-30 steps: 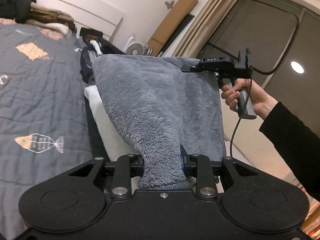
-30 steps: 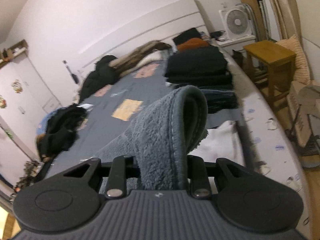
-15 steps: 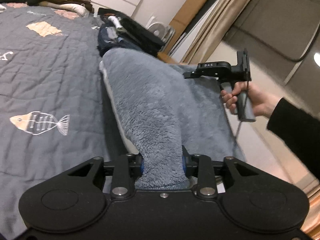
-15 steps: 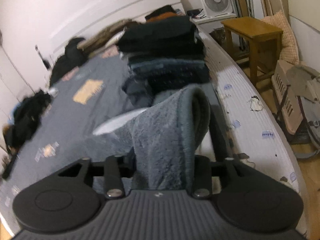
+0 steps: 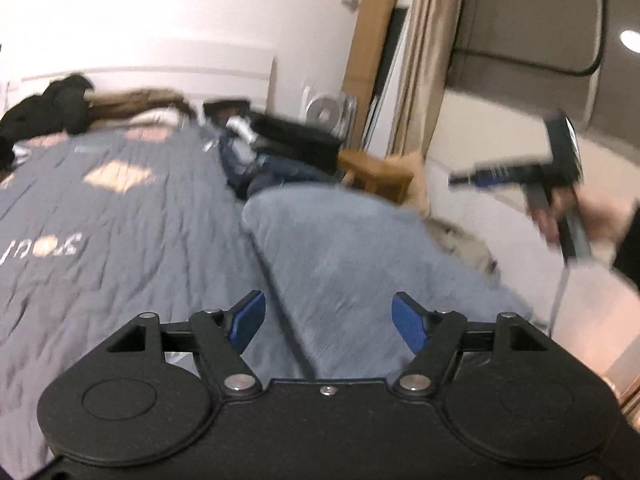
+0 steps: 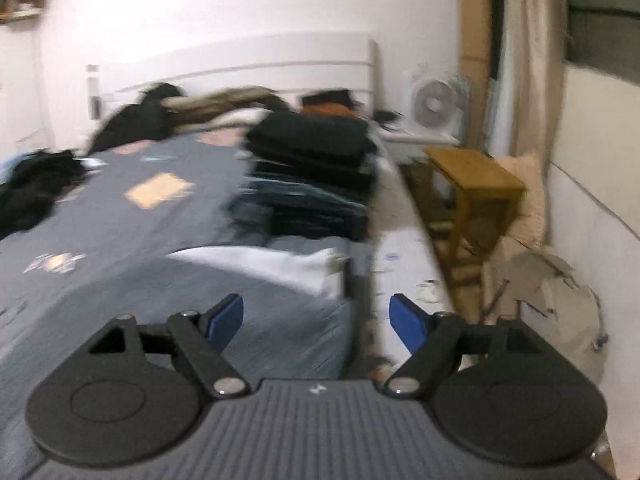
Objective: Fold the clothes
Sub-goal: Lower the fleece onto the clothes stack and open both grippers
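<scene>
Grey fleece garment [image 5: 360,256] lies flat on the quilted bed cover [image 5: 120,232], its long axis running toward the stack of folded dark clothes [image 6: 316,168] just beyond its far end. The left gripper [image 5: 329,320] hovers over the garment's near end, jaws opening, nothing between the blue pads [image 5: 248,316]. The right gripper [image 6: 316,320] hovers at the garment's right edge, jaws likewise opening and empty. Both hands seem about equally near; motion blur hides finer detail.
</scene>
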### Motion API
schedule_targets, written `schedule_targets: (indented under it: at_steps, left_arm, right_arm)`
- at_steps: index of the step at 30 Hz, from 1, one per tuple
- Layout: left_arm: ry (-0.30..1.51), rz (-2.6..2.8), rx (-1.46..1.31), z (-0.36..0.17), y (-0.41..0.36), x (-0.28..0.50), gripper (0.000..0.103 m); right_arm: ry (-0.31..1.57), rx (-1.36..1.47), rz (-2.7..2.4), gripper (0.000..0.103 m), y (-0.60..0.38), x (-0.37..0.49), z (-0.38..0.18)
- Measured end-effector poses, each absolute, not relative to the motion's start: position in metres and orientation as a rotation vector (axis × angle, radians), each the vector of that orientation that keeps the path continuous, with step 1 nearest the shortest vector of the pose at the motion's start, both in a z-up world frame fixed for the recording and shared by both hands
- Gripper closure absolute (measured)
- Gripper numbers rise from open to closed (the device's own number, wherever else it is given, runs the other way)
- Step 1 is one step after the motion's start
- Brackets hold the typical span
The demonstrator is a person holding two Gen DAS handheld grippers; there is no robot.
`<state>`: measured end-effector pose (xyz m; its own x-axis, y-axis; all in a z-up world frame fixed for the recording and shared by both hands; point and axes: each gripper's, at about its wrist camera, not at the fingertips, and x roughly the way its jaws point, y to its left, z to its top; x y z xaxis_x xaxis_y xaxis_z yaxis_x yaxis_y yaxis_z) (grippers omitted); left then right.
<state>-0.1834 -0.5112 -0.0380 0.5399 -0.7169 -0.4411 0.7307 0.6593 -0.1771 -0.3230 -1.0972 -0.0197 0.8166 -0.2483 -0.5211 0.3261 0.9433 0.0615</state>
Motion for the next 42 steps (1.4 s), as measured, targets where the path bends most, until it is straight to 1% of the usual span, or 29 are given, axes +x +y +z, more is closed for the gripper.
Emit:
schedule_targets:
  at_steps: [2, 4, 6, 10, 14, 17, 20, 23, 26, 29, 33, 37, 40, 42]
  left_arm:
    - [0.496, -0.896, 0.038, -0.033, -0.526, -0.190, 0.035]
    - [0.470, -0.910, 0.070, -0.033, -0.550, -0.196, 0.038]
    - [0.465, -0.904, 0.083, -0.039, -0.572, -0.200, 0.039]
    - [0.554, -0.921, 0.069, -0.061, -0.593, -0.201, 0.039]
    - [0.660, -0.880, 0.104, -0.094, -0.600, -0.198, 0.039]
    - [0.684, -0.888, 0.116, -0.106, -0.596, -0.202, 0.039]
    - [0.652, -0.904, 0.113, -0.097, -0.589, -0.205, 0.039]
    - [0.597, -0.909, 0.063, -0.074, -0.588, -0.199, 0.039]
    - [0.515, -0.887, 0.048, -0.046, -0.601, -0.189, 0.038]
    - [0.488, -0.889, 0.064, -0.028, -0.627, -0.170, 0.037]
    - [0.526, -0.901, 0.073, -0.029, -0.674, -0.149, 0.037]
    - [0.602, -0.906, 0.096, -0.050, -0.715, -0.136, 0.037]
    - [0.652, -0.865, 0.162, -0.071, -0.731, -0.123, 0.037]
    - [0.630, -0.844, 0.203, -0.079, -0.728, -0.115, 0.037]
  right_arm:
    - [0.509, 0.162, -0.235, 0.023, -1.065, -0.352, -0.027]
    - [0.497, 0.188, -0.205, 0.023, -1.037, -0.374, -0.040]
    - [0.508, 0.217, -0.217, 0.023, -1.026, -0.385, -0.052]
    - [0.535, 0.275, -0.253, 0.023, -1.009, -0.403, -0.076]
    - [0.613, 0.318, -0.282, 0.023, -1.012, -0.413, -0.100]
    - [0.634, 0.362, -0.293, 0.023, -1.018, -0.425, -0.112]
    - [0.635, 0.386, -0.308, 0.023, -1.026, -0.433, -0.117]
    - [0.626, 0.411, -0.311, 0.023, -1.030, -0.435, -0.119]
    - [0.621, 0.391, -0.305, 0.023, -1.026, -0.434, -0.122]
    - [0.620, 0.400, -0.301, 0.023, -1.028, -0.437, -0.125]
    - [0.621, 0.411, -0.289, 0.023, -1.031, -0.442, -0.129]
    - [0.618, 0.424, -0.284, 0.023, -1.030, -0.445, -0.131]
    - [0.616, 0.432, -0.279, 0.023, -1.031, -0.446, -0.134]
    - [0.616, 0.435, -0.273, 0.022, -1.031, -0.448, -0.136]
